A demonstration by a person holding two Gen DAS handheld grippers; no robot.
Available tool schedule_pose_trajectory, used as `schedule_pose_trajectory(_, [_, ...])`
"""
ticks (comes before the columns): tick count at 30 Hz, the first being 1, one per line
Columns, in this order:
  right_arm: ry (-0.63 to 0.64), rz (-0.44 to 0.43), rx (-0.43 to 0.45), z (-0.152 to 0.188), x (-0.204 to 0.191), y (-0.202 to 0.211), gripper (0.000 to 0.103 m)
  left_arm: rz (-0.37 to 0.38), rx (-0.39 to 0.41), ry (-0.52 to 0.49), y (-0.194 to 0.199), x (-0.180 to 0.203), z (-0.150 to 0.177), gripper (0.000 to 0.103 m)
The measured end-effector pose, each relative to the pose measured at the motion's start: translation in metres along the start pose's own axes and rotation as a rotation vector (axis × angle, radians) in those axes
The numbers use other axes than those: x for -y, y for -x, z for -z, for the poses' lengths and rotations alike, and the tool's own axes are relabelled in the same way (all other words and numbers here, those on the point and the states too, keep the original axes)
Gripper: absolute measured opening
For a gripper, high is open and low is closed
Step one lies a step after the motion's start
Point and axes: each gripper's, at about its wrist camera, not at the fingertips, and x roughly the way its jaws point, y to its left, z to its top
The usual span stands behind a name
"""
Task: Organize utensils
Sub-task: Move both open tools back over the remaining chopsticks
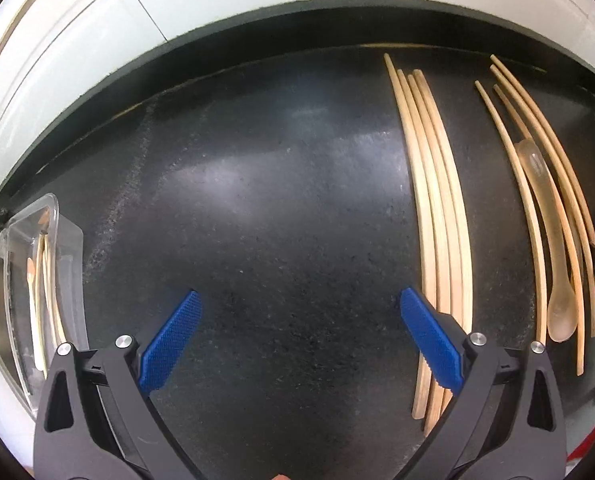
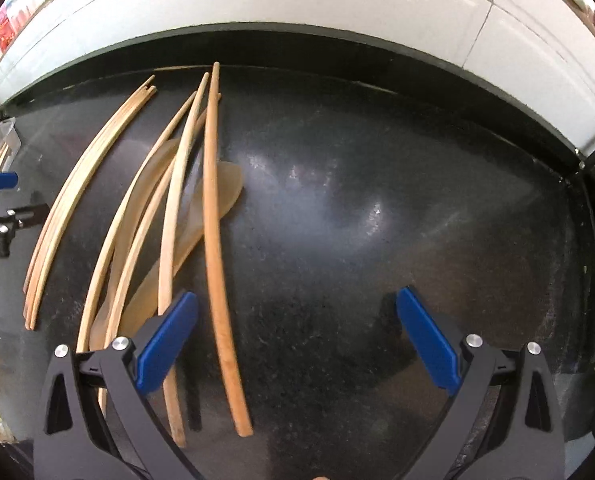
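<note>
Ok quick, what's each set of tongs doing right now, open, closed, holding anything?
Left tongs: open, holding nothing, over the bare black countertop.
Right tongs: open, holding nothing, beside the loose wooden chopsticks.

Eight chopsticks (image 1: 437,216) lie on the counter: four in one bunch, four in a looser one. Two translucent spoons (image 1: 553,248) lie among them. One clear tray (image 1: 67,240) holds more.
</note>
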Motion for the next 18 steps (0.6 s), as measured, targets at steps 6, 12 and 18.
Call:
schedule_pose_trajectory(6, [-0.002,-0.011,0.006,0.001,0.002,-0.001,0.096,0.036,0.055,0.022,0.013,0.004,-0.009,0.097])
schedule_pose_trajectory(12, [-0.002,-0.011,0.007,0.0,0.002,-0.001,0.096,0.034,0.017,0.003,0.002,0.017,-0.012,0.098])
schedule_pose_trajectory(18, [-0.003,-0.01,0.015,0.001,0.002,0.0,0.096,0.059,0.0,0.029,-0.011,0.01,-0.017,0.098])
